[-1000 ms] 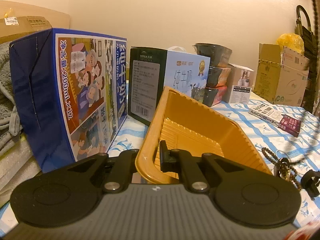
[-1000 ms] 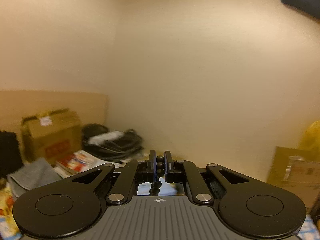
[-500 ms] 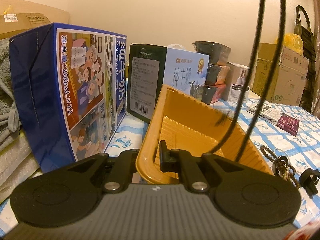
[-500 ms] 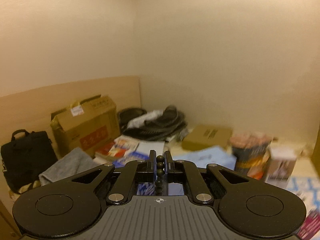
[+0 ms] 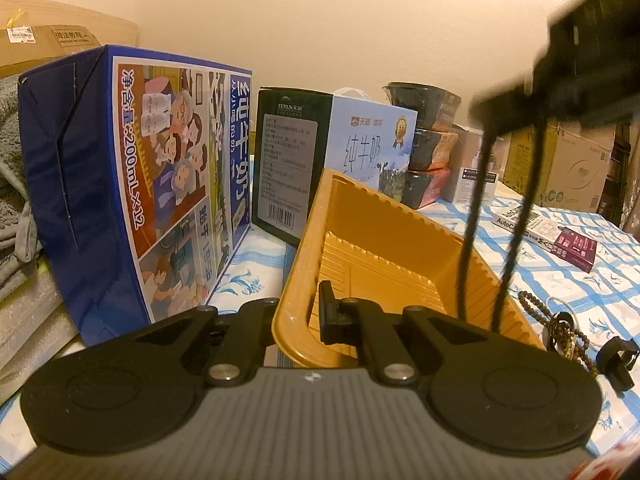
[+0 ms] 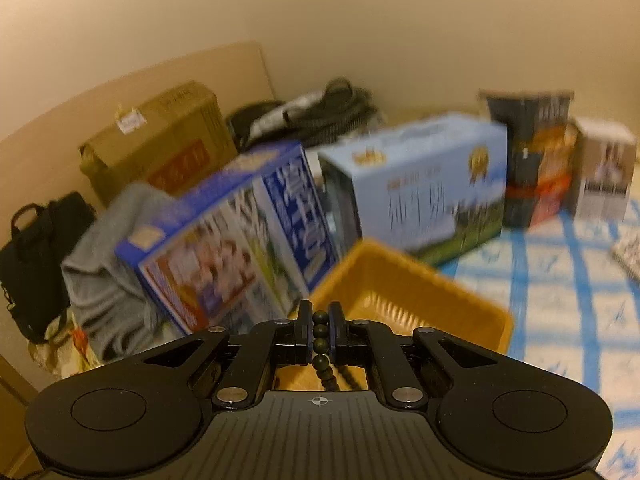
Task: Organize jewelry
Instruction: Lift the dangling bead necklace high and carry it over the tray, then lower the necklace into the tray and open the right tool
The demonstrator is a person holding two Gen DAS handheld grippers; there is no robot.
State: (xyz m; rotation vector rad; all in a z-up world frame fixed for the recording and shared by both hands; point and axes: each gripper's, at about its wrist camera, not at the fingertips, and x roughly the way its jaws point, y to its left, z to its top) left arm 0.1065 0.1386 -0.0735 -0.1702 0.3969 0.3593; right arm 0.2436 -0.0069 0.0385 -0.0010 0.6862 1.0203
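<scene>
Blue-checked tablecloth point(image 5: 560, 276) under cream walls, crowded with cartons. Your left gripper point(image 5: 308, 312) is clamped on the near rim of the orange tray point(image 5: 384, 248), one finger inside, one outside. Your right gripper point(image 6: 320, 334) is closed on a dark bead strand point(image 6: 321, 336); in the left wrist view its two lengths point(image 5: 472, 216) hang into the tray's right side. Item: blue milk carton point(image 5: 132, 192), left of the tray. Item: pale blue milk box point(image 5: 368, 148), behind it. Item: stacked dark bowls point(image 5: 428, 136). Item: brown bead string point(image 5: 536, 308) and a black clip point(image 5: 618, 356) on the cloth, just right of the tray. Item: book point(image 5: 560, 236), farther right.
</scene>
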